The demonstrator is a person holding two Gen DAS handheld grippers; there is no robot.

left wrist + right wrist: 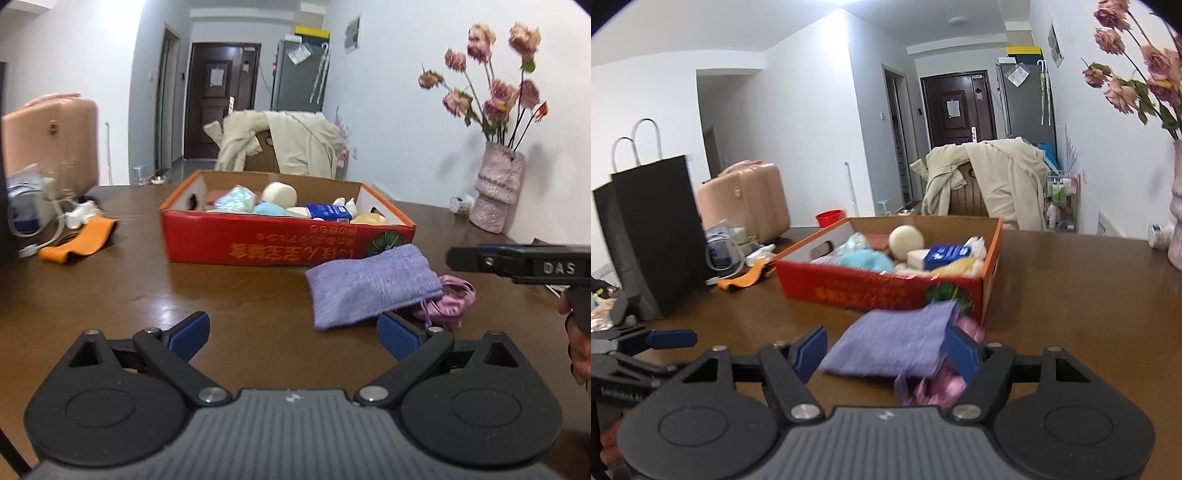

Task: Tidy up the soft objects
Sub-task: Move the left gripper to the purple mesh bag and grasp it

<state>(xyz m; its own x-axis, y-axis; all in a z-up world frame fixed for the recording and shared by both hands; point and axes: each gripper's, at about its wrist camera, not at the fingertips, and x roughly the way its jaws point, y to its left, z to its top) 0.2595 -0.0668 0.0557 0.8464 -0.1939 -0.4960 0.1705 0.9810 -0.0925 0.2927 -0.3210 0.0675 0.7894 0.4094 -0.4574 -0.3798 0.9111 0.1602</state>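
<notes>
A purple cloth pouch [369, 286] lies on the brown table in front of a red cardboard box [284, 242] that holds several soft items. A pink drawstring pouch [448, 301] lies partly under its right end. My left gripper [293, 338] is open and empty, just short of the purple pouch. My right gripper [886, 352] is open, its jaws on either side of the near end of the purple pouch [897, 341], with the pink pouch [945, 384] by the right finger. The box [882, 286] is just behind.
An orange strap [79, 242], a cable and white items lie at the table's left. A black paper bag [650, 236] stands at the left edge. A vase of dried roses [496, 186] stands at the right. A chair draped with a coat [986, 184] is behind the table.
</notes>
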